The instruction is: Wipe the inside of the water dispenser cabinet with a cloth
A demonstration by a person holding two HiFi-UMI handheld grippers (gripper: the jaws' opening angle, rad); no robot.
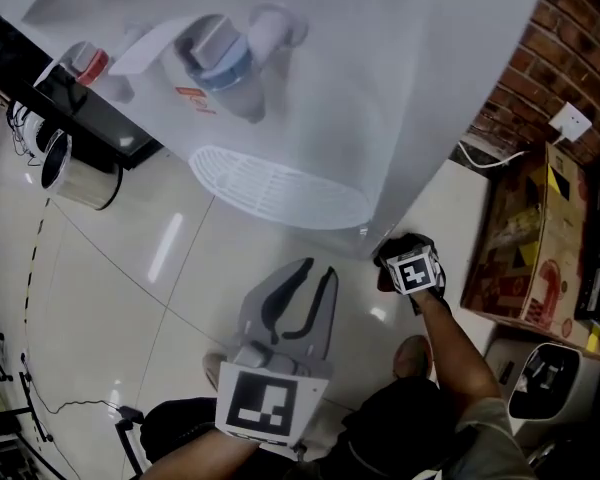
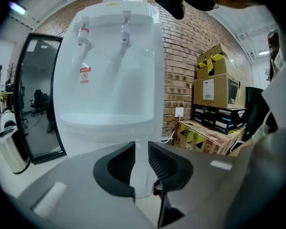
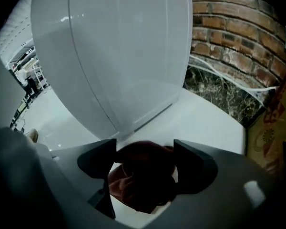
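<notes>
In the head view, the water dispenser (image 1: 380,88) filled twelve o'clock, its drip tray (image 1: 280,183) jutting toward the centre. Bare tiled floor (image 1: 130,288) lay open from seven round to nine o'clock. At three o'clock only a narrow strip of floor ran between the dispenser's side and the cardboard boxes (image 1: 525,238), closed at two o'clock by the brick wall (image 1: 565,48). A bin (image 1: 75,173) and a black door frame (image 1: 105,128) crowded ten o'clock.
</notes>
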